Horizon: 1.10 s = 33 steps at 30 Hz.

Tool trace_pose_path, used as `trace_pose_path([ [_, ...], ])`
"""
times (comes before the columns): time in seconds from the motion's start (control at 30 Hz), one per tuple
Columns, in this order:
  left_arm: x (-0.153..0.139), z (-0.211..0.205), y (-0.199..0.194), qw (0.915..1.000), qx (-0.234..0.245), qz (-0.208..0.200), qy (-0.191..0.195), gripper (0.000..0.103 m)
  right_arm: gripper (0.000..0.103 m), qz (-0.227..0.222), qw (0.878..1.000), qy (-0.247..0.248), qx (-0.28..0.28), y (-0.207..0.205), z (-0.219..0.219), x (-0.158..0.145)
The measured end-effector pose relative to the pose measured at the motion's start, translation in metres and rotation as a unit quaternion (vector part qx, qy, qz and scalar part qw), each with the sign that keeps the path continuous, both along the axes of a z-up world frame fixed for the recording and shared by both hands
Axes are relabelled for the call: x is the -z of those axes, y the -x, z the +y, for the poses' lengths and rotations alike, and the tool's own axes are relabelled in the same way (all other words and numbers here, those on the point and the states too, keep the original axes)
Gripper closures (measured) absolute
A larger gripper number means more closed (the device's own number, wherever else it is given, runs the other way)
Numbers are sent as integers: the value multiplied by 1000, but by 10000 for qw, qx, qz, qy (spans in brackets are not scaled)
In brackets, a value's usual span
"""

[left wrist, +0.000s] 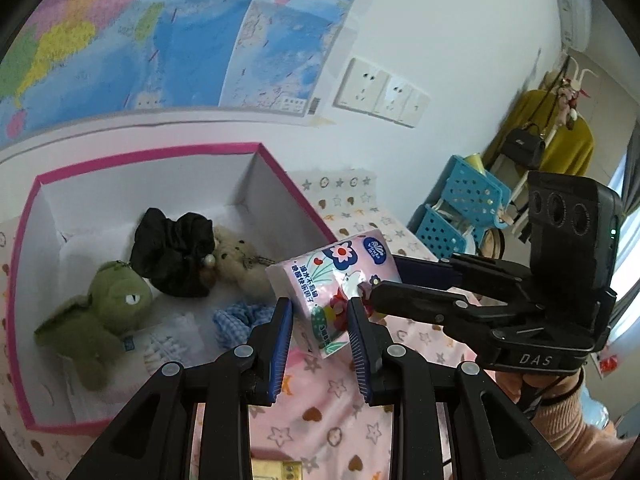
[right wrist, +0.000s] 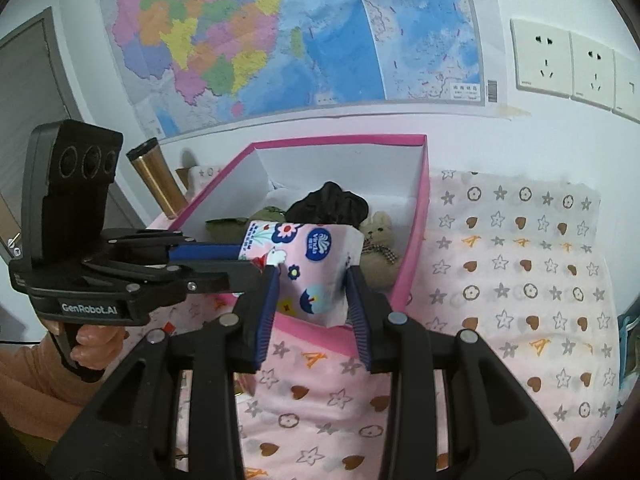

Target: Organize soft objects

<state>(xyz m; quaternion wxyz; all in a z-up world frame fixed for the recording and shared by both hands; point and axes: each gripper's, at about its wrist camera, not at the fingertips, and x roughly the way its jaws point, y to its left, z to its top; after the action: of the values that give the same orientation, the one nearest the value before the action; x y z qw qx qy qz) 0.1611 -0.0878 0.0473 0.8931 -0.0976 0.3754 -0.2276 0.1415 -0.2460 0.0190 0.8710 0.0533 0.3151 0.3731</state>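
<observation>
I see both grippers clamped on the same tissue pack (left wrist: 334,280), which hangs in the air above the near edge of the pink box (right wrist: 420,216). My left gripper (left wrist: 320,316) pinches one end of the pack, and the right gripper (right wrist: 312,288) pinches the other end. In the left view the box sits at 9 o'clock from the pack. Inside it lie a green plush toy (left wrist: 100,312), a black scrunchie (left wrist: 174,252) and a small beige bear (left wrist: 236,260). A star-patterned cloth (right wrist: 520,264) covers the surface at 3 o'clock of the box in the right view.
</observation>
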Motion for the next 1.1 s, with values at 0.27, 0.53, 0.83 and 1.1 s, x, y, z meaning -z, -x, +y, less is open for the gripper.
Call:
trace_pose_path([
  [0.27,15,2,-25,9994,-103,322,22,76,65,190,9996,196,64,-18,7,10],
  [0.53,30,4,-42,9976,-159,671,48,76,57,391,9981,412,245,-27,13,17],
  [0.83,37,14,-36,9975,-344,614,96,75,49,226,9986,257,399,-10,1,13],
  [1.1,24,24,8,9993,-363,25,-14,66,47,69,9998,56,165,20,-2,9],
])
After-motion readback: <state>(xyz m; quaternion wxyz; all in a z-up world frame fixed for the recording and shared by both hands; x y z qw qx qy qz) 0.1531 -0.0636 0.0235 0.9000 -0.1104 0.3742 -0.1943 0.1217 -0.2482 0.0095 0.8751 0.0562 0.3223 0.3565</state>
